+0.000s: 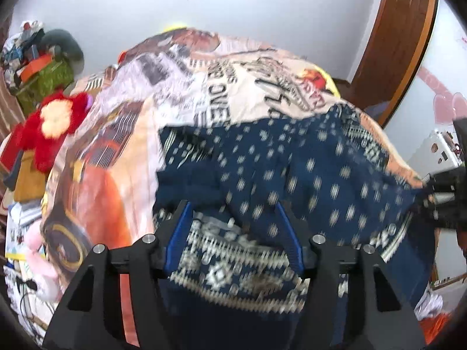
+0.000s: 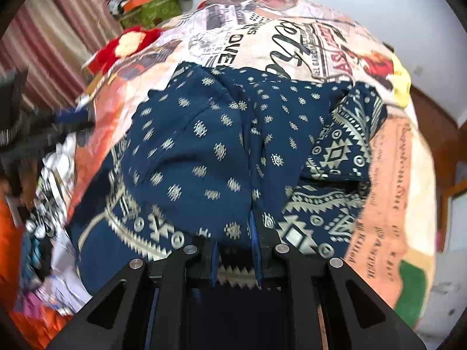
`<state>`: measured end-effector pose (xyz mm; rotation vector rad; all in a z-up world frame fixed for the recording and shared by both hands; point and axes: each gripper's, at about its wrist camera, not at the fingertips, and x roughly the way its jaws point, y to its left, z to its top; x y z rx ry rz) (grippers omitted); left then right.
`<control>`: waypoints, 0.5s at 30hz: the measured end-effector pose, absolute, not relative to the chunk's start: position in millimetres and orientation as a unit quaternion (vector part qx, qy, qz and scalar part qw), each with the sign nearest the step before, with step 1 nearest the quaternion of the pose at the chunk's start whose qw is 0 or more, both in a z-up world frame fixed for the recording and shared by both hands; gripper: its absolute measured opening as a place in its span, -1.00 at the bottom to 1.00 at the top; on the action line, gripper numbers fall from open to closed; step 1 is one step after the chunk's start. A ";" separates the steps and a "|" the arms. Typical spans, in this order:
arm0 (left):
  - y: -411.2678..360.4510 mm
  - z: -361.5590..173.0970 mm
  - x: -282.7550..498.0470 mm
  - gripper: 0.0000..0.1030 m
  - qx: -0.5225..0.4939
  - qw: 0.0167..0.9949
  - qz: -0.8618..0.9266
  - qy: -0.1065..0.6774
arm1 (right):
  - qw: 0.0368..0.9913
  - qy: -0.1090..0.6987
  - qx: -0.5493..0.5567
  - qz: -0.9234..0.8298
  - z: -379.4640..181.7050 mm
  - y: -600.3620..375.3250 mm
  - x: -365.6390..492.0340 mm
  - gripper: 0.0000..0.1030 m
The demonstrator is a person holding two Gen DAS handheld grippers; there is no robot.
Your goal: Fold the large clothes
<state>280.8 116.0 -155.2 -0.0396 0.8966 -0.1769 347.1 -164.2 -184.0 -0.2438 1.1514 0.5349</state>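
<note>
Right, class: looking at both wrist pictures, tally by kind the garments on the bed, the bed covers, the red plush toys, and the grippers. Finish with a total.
Navy blue patterned cloth garment: 1
Printed peach-and-cream newspaper-style bedspread: 1
Red fuzzy plush toy: 1
Black two-finger grippers, left gripper and right gripper: 2
Total: 5

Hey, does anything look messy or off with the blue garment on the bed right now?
Yes. The blue patterned garment lies bunched on the printed bedspread, not flat: its right side is folded over in ridges near the bordered hem. No tears or stains are visible.
</note>
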 end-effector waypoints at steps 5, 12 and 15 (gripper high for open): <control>90.4 -157.9 313.2 0.14 -0.029 0.894 -0.107 0.433 | 0.796 0.536 -0.137 0.245 -169.0 -173.6 333.7 -0.70; 56.4 -209.4 334.6 0.15 -0.028 0.852 -0.148 0.501 | 0.814 0.523 -0.096 0.233 -147.1 -181.5 348.3 -0.70; 51.3 -233.9 322.6 0.19 -0.010 0.839 -0.152 0.522 | 0.793 0.557 -0.093 0.227 -169.5 -169.4 368.5 -0.70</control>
